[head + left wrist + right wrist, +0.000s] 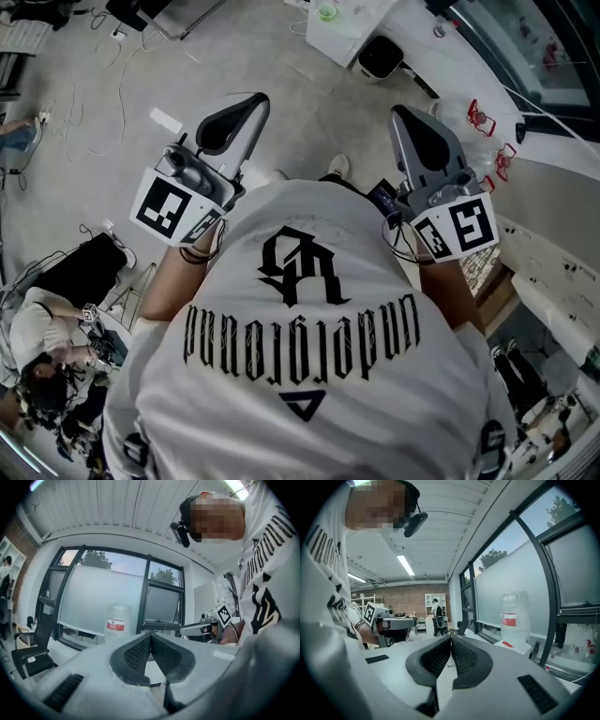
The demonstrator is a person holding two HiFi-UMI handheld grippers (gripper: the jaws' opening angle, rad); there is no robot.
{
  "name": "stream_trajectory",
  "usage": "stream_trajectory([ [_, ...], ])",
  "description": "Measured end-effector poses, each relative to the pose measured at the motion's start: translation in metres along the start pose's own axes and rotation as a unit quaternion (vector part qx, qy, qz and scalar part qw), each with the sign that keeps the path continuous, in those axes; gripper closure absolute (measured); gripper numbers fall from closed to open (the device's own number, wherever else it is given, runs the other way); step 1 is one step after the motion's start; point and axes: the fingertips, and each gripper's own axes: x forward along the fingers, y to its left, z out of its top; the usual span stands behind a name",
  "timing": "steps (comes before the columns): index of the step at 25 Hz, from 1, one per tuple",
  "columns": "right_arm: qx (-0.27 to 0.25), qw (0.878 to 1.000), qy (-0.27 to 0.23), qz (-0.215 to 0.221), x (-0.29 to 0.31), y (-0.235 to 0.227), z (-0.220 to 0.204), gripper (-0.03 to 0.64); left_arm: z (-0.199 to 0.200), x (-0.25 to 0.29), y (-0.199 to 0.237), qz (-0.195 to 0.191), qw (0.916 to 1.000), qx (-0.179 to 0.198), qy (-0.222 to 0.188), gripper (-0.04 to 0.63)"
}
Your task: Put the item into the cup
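No item shows between any jaws. My left gripper [259, 99] is held level at chest height in front of a white printed T-shirt, and its dark ribbed pads [138, 651] meet at the tip, shut and empty. My right gripper [397, 112] is held alongside it, pads [461, 657] closed together with nothing in them. Each gripper view shows the other: the right gripper [188, 630] and the left gripper [411, 622]. A small green cup-like thing [326, 12] stands on a white table [354, 36] at the top of the head view; I cannot tell what it is.
A large water jug [117, 620] stands by a tall frosted window [101, 597]; the jug [514, 616] is also in the right gripper view. A black chair [32, 652] is at left. A seated person [37, 342] is at lower left. Cables lie on the floor [122, 84].
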Motion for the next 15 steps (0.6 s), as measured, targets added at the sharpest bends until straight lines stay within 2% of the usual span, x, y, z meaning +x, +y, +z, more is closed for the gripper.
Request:
stream_trajectory([
  [15,0.006,0.999,0.007,-0.035,0.017,0.075,-0.008,0.601,-0.004,-0.075,0.023,-0.031,0.9994,-0.011,-0.010,0.580],
])
